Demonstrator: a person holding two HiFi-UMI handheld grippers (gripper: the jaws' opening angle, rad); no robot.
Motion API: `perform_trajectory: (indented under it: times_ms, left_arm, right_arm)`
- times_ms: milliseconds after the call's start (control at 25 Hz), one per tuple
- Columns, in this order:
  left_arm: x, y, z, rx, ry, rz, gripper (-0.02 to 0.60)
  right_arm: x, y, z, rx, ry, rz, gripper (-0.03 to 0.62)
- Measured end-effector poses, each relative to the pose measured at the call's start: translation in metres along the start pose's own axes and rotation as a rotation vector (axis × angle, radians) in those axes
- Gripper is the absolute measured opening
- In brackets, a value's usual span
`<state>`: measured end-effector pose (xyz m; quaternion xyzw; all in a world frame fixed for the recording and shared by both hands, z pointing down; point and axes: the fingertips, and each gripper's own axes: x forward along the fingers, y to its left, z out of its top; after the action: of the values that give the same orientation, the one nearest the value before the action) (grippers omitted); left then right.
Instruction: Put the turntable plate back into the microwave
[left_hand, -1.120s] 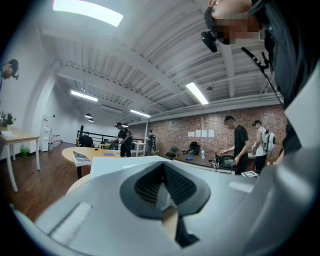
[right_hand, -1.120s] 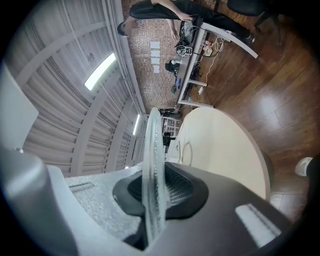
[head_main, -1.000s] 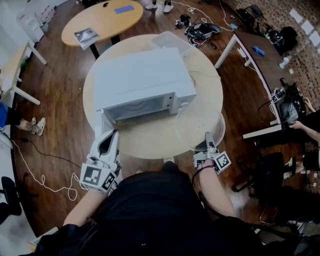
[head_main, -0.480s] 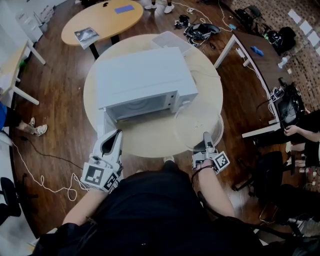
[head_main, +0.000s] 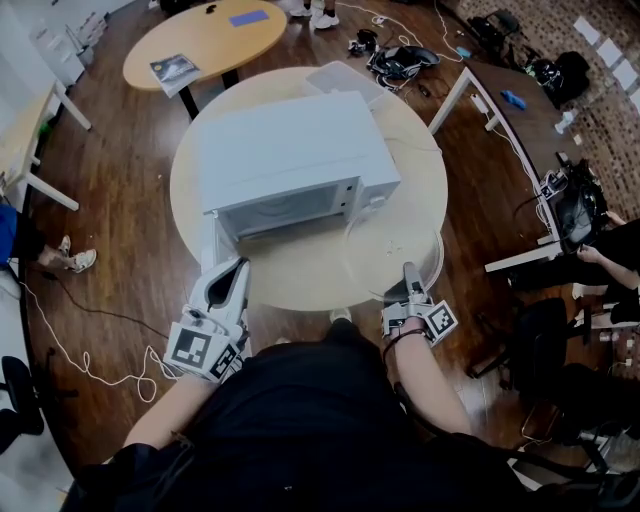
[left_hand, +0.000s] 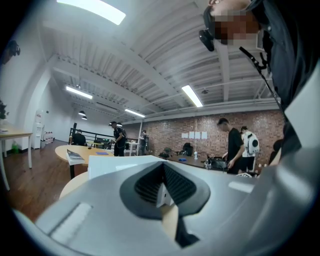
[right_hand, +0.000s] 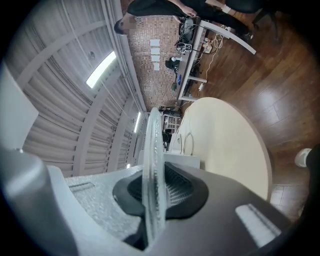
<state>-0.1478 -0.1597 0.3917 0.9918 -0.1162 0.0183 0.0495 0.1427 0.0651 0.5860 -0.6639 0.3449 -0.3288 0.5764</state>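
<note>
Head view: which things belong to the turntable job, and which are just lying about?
Job in hand: turntable plate, clamped in the right tool; microwave, door open; round table under both.

Lying about: magazine and blue sheet on the oval table; clear bin behind the microwave; tangle of gear on the floor.

Inside the microwave (head_main: 285, 160), the cavity is too dim to read.

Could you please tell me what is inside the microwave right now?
Through the open front of the microwave only a pale strip of cavity shows, with no plate visible. Its casing covers the rest. The turntable plate is outside, gripped by the right hand-held gripper.
</note>
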Motion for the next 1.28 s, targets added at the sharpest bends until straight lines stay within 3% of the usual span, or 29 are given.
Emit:
perform_trajectory:
  times_ms: [520, 960, 1120, 1280]
  left_arm:
    - [-0.003, -0.011, -0.002, 0.021, 0.008, -0.049, 0.006]
    - [-0.008, -0.010, 0.000, 0.026, -0.018, -0.045, 0.006]
    - [-0.017, -0.007, 0.008, 0.009, -0.020, -0.040, 0.006]
    - [-0.020, 0.004, -0.002, -0.003, -0.018, -0.016, 0.006]
  right_arm:
    - [-0.007, -0.001, -0.027, 0.017, 0.030, -0.002, 0.025]
    - [-0.010, 0.002, -0.040, 0.004, 0.055, 0.000, 0.025]
    - [-0.009, 0.002, -0.048, -0.052, 0.087, 0.059, 0.025]
    - [0.001, 0.002, -0.073, -0.015, 0.131, 0.016, 0.025]
